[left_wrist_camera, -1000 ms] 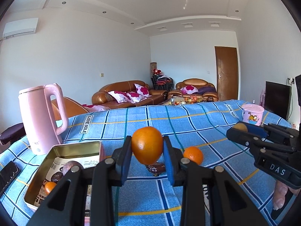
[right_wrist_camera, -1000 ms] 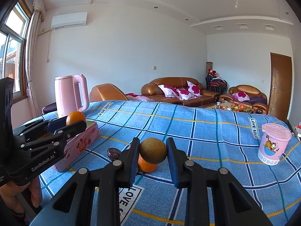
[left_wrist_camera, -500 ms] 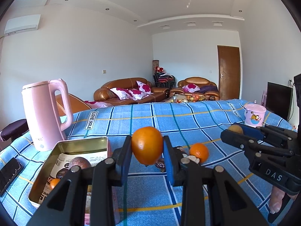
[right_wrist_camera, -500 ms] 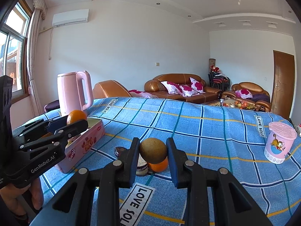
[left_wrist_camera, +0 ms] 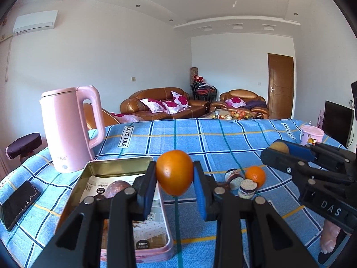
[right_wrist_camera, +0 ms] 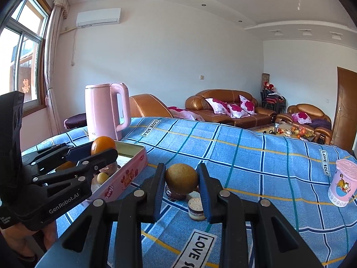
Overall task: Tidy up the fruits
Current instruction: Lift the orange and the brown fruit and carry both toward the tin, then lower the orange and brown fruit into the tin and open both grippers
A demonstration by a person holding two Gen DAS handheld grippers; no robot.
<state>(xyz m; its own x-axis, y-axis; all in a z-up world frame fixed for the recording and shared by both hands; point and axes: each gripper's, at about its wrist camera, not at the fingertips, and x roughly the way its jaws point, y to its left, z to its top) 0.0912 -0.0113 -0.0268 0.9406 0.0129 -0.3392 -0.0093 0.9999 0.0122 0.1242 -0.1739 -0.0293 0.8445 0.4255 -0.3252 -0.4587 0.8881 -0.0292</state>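
My left gripper is shut on an orange, held just above the right edge of the open pink tin. The tin holds a dark round fruit and small pieces. My right gripper is shut on a round brown fruit, above the blue checked cloth right of the tin. In the left wrist view the right gripper shows at the right with the brown fruit. In the right wrist view the left gripper shows at the left, carrying the orange. A second orange lies on the cloth.
A tall pink kettle stands behind the tin. A black phone lies at the left edge. Two small jars stand beside the loose orange. A pink cup stands at the far right. Sofas stand beyond the table.
Both grippers have shifted left across the table with their fruits still gripped; the tin and kettle now sit nearer the middle of the views, and the jars show beside the loose orange.
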